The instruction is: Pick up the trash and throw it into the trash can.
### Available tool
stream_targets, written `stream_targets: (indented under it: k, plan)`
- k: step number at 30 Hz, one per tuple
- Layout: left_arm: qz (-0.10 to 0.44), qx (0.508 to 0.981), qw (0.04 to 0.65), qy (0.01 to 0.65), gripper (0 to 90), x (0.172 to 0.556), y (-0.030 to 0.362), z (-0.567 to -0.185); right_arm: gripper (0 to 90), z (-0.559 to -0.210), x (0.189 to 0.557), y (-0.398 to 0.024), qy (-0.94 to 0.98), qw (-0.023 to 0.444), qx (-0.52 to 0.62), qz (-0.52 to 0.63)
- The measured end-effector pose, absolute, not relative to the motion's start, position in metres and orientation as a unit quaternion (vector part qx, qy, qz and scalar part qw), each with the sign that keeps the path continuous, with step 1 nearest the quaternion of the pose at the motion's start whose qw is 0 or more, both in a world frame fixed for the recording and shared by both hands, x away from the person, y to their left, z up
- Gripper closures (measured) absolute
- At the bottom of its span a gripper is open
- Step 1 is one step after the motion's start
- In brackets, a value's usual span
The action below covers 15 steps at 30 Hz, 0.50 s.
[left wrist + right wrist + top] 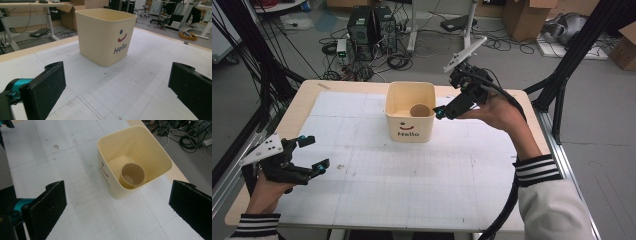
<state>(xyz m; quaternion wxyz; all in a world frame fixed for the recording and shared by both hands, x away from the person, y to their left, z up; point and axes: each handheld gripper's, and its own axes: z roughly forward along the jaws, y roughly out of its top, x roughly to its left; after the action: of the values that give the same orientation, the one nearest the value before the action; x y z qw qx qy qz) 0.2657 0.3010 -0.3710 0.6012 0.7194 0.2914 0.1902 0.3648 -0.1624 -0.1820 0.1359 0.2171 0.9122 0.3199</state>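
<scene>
A cream square bin marked "Hello" with a smiley stands upright at the back middle of the table; a brown paper cup sits inside it. From above, the right gripper view looks down into the bin onto the cup. My right gripper hovers in the air just right of the bin's rim, open and holding nothing. My left gripper rests low near the table's front left, open and empty, its jaws pointing at the bin well ahead.
A white gridded mat covers the wooden table. Behind the table, computer towers and tangled cables lie on the floor, with cardboard boxes farther back. Black frame posts stand at both sides.
</scene>
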Motion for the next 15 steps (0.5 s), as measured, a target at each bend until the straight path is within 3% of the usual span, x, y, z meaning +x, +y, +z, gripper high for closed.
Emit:
stream_targets:
  k: [15]
  plan:
    - [0.189,0.719,0.602,0.292,1.7,0.266,0.300,-0.371,0.2,-0.233,0.334,-0.217,0.882,0.149,0.239,0.379]
